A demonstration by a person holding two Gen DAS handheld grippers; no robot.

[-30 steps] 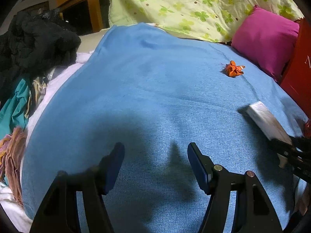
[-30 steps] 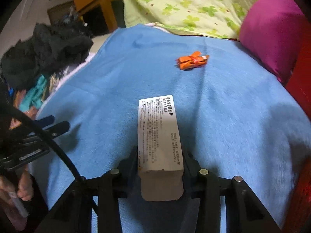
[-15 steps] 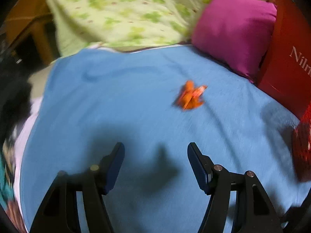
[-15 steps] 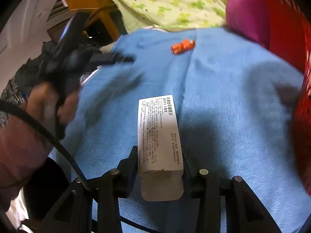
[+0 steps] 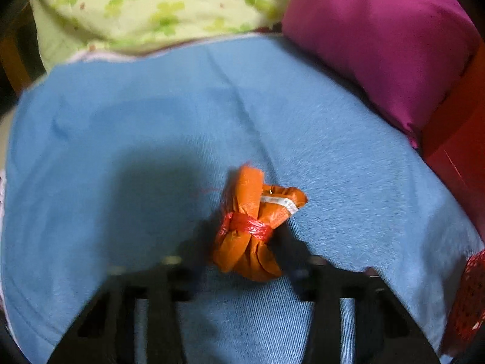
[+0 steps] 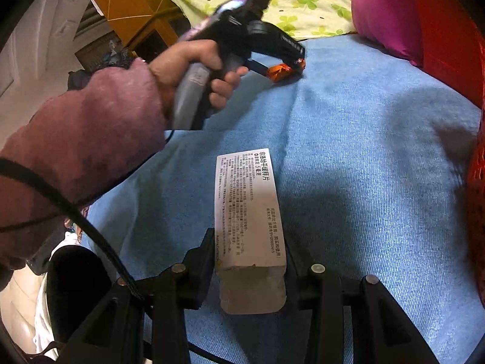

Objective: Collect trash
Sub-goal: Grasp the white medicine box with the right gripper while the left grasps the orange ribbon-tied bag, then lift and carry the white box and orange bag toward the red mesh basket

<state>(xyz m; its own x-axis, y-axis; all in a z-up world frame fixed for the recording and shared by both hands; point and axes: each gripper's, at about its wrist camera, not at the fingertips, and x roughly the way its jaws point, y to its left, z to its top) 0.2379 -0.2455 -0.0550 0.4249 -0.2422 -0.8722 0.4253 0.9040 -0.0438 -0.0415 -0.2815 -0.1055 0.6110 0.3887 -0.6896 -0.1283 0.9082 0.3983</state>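
A crumpled orange wrapper (image 5: 253, 224) tied with red string lies on the blue blanket (image 5: 121, 139). My left gripper (image 5: 245, 261) has its two fingers on either side of the wrapper; the image is blurred and I cannot tell if they press it. In the right wrist view the left gripper (image 6: 285, 63) reaches over the orange wrapper (image 6: 280, 72) at the far side of the blanket. My right gripper (image 6: 250, 261) is shut on a white printed carton (image 6: 247, 212) and holds it above the blanket (image 6: 363, 166).
A magenta pillow (image 5: 388, 39) and a green clover-print quilt (image 5: 157, 9) lie at the bed's head. A red box (image 5: 460, 151) stands at the right edge, with red mesh (image 6: 476, 221) below it. Dark clothes and wooden furniture (image 6: 121, 9) are at the left.
My left gripper has moved forward and right across the blanket to the orange wrapper, and its fingers have come closer together around it. The right gripper still holds the carton.
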